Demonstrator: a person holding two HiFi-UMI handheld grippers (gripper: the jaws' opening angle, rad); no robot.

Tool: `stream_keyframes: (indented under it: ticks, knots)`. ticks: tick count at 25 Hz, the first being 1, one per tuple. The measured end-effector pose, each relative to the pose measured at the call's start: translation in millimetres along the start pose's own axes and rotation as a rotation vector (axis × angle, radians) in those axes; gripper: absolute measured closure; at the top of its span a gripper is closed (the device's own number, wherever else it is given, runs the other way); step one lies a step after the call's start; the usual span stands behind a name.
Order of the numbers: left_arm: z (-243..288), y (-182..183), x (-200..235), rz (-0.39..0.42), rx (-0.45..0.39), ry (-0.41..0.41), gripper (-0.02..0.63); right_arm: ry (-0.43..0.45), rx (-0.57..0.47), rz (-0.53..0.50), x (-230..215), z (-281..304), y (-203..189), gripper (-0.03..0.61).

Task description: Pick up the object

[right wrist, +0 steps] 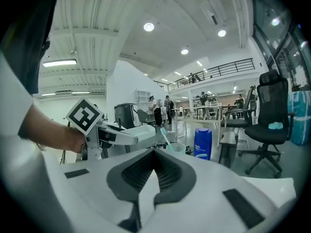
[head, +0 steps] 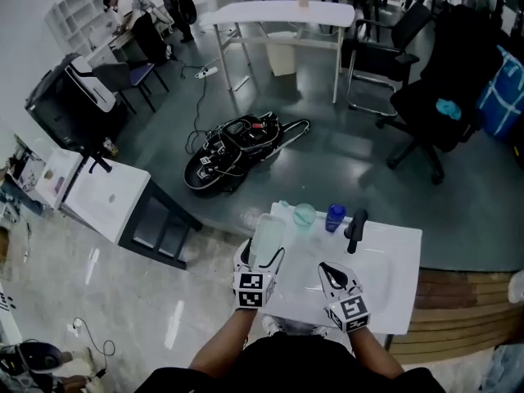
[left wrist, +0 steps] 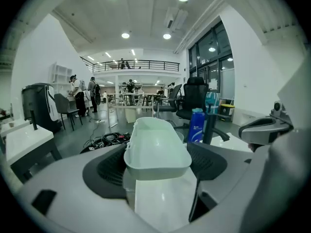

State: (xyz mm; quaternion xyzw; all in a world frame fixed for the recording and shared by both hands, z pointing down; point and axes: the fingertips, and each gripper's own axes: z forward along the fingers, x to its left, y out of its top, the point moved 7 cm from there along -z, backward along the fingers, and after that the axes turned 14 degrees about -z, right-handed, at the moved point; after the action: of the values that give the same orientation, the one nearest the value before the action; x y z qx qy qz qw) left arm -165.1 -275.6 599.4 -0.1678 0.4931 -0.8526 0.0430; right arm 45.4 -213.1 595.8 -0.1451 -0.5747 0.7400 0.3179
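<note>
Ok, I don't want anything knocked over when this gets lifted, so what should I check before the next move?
1. Left gripper grips the tray, one jaw on each long side: ok.
2. Tray is empty, so nothing can spill: ok.
3. Right gripper is out of the way, jaws together on nothing: ok.
4. Bottle and cup stand beyond the tray's far end, apart from it: ok.
5. Faucet stands off to the right, not over the tray: ok.
6. Tray already clear of the counter: cannot tell.
</note>
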Motion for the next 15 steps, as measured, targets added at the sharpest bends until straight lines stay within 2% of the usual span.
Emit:
stream_keyframes:
  ticks: [15]
  knots:
    - [-32, 24, -9, -0.046, -0.12, -0.037, 0.209, -0.057, -0.059, -0.088, -23, -16, 32, 0.561]
